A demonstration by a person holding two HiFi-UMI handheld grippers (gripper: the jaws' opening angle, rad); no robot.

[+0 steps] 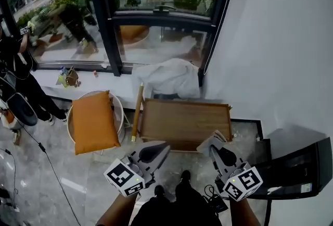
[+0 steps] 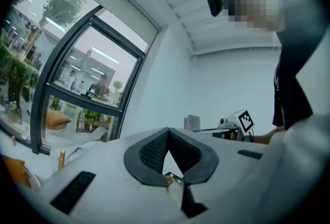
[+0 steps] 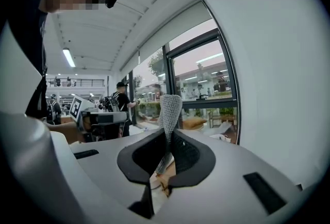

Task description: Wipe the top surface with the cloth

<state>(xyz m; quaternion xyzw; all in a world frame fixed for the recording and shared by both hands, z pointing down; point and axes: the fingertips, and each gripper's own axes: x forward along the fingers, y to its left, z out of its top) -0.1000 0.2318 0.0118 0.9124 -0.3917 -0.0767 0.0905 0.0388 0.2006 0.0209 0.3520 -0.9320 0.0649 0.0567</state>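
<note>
The right gripper (image 3: pixel 167 138) had its jaws closed on the pale grey, waffle-textured cloth (image 3: pixel 169 108). A narrow, rounded-off strip of the cloth stood up past the jaw tips, while a thinner pinched length ran back between the dark pads. In the head view the cloth (image 1: pixel 210 142) showed as a small crumpled fold bunched at the tips of the right gripper (image 1: pixel 220 154), lying over the near edge of the rectangular brown wooden tabletop with a raised rim (image 1: pixel 182 121) just ahead of both sets of jaws. The left gripper (image 2: pixel 168 134) had its jaws brought together at the tips with nothing between them, and it hovered (image 1: pixel 155 153) short of the tabletop's near edge.
</note>
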